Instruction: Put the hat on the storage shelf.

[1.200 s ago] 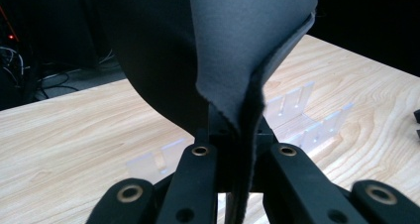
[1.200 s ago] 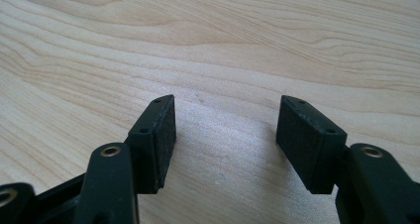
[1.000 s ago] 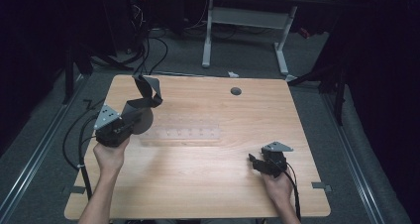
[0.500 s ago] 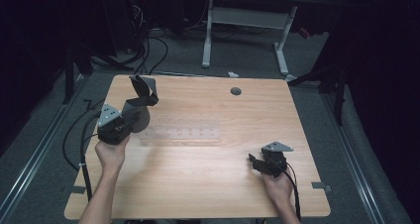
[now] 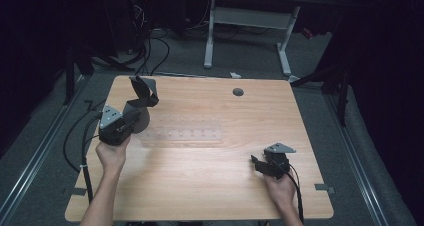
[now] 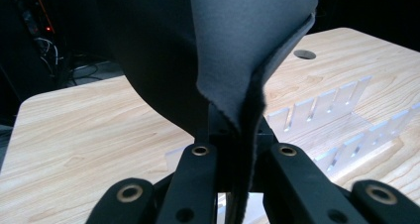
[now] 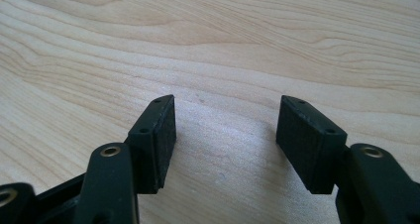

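Left gripper [image 5: 134, 112] clamped on a dark grey cloth strip [image 5: 144, 90], lifted above the table's [image 5: 200, 186] far left; strip's top cut off in left gripper view. Clear slotted rack [image 5: 182, 133] faint at centre. Right gripper [image 5: 256, 164] spread wide, empty, low at near right.

The surface [image 5: 200, 176] is pale wood with a wavy brown grain and one dark round hole [image 5: 238, 92]. The cloth [image 6: 237, 50] is dark grey with a matt face. The rack [image 5: 182, 132] is clear, nearly colourless, with slotted walls. Both claws, left [image 5: 131, 117] and right [image 7: 225, 135], are black, their screw holes brass-ringed; each carries a grey plate
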`<state>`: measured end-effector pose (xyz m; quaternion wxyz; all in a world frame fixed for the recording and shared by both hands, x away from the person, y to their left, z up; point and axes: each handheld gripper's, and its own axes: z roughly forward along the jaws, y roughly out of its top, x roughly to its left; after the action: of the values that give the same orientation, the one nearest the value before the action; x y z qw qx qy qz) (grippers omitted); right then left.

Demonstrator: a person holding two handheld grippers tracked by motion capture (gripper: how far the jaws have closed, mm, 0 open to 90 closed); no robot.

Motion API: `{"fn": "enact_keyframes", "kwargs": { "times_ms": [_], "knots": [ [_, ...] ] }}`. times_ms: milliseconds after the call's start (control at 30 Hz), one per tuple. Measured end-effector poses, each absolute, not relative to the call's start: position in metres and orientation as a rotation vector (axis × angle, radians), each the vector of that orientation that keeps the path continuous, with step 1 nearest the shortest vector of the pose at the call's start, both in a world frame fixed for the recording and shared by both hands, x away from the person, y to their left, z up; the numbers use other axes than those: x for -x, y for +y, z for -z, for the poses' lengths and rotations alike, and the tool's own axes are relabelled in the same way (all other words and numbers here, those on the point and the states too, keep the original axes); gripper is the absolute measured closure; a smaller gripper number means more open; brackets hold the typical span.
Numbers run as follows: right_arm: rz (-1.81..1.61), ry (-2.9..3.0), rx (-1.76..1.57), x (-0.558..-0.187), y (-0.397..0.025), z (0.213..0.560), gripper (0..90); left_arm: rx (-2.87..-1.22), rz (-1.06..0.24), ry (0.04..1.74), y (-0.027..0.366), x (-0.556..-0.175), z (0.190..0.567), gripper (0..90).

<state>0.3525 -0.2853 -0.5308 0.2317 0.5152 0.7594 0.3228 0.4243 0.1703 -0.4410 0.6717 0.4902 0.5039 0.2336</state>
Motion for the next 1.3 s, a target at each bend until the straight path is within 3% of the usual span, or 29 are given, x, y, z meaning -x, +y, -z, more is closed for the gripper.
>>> {"fn": "enact_keyframes", "kwargs": {
  "times_ms": [967, 1300],
  "knots": [
    [-0.886, 2.087, -1.416, -0.352, -0.285, 0.531, 41.0, -1.137, -0.515, 1.184, 0.161, -0.428, 0.473, 85.3],
    [-0.887, 2.087, -1.416, -0.352, -0.285, 0.531, 40.9, -1.143, -0.469, 1.23, 0.163, -0.425, 0.478, 78.5]
  ]
}}
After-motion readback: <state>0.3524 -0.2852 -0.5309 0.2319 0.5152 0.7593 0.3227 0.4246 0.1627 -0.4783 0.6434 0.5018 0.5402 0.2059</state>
